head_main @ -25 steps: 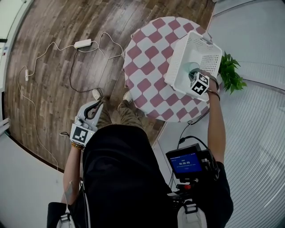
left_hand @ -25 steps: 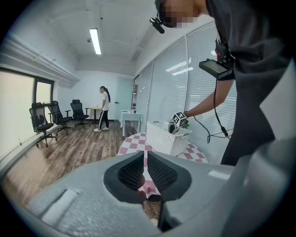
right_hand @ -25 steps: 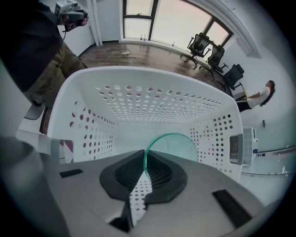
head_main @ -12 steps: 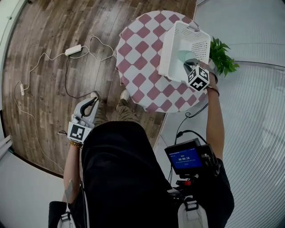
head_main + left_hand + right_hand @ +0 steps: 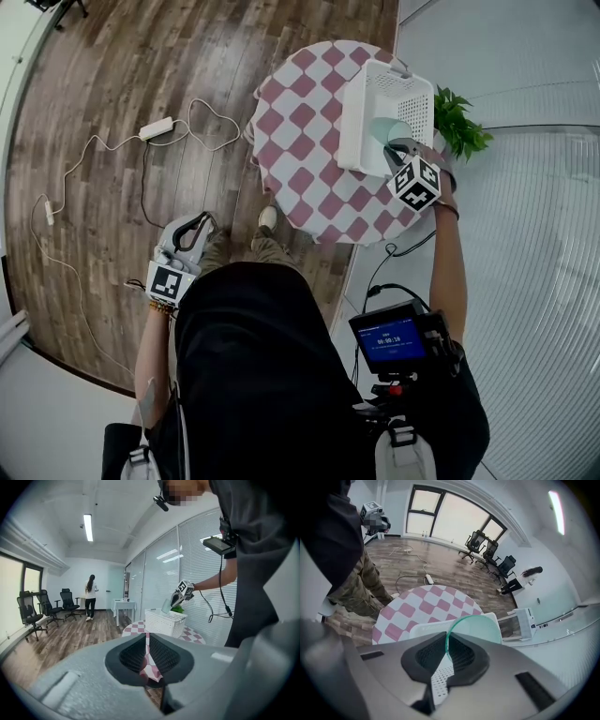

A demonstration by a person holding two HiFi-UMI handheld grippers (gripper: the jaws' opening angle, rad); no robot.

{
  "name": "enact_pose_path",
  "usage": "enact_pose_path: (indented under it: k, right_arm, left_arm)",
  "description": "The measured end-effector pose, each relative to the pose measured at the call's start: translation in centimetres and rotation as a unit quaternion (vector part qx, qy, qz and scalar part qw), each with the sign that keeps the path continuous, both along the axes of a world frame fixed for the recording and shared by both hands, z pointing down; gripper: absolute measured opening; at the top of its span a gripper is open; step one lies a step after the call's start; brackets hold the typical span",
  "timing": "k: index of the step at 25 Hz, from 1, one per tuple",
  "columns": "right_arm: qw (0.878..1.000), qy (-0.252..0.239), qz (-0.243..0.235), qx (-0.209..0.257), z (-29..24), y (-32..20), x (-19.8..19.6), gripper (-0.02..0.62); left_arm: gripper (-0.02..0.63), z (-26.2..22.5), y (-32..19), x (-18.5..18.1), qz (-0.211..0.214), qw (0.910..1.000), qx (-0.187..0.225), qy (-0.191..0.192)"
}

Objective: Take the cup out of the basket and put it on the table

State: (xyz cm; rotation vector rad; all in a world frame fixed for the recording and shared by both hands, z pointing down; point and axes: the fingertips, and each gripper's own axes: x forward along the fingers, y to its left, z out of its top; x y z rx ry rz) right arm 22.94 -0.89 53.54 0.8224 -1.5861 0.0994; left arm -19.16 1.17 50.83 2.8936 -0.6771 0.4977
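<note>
Head view: your right gripper (image 5: pixel 393 150) has come up out of the basket (image 5: pixel 352 122) with the cup (image 5: pixel 386 129); a second ago it was sunk low inside.
Right grip: your fingers (image 5: pixel 426 656) are pinching the cup's thin wall at the rim, one inside and one outside, as before.
Cup: it hangs tilted in the air over the basket's near side, touching only your fingers. The left gripper view shows it above the rim.
Left gripper (image 5: pixel 199 222): its fingers are pressed together on nothing, held low beside your leg, well apart from the table (image 5: pixel 300 122).
Meaning: the lift-out looks done. What remains is carrying the cup across to the bare checks beside the basket and setting it down upright.
Risk: a rim pinch on a tilted cup may let it swing, so level it first.
</note>
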Motion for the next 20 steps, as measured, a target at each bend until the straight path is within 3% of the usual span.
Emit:
enact_pose_path:
  k: [9,20]
  right_arm:
    - [1.0,-0.003,0.006,0.007,-1.8,1.2,-4.5,0.021]
    - [0.999,-0.027,-0.01,-0.017,0.1,1.8,-10.5,0.023]
  left_arm:
    - [0.028,-0.2,-0.7,-2.4,0.012,0.9998,0.009,0.013]
    - [0.028,0.5,0.1,-4.4,0.018,0.9998,-0.003,0.011]
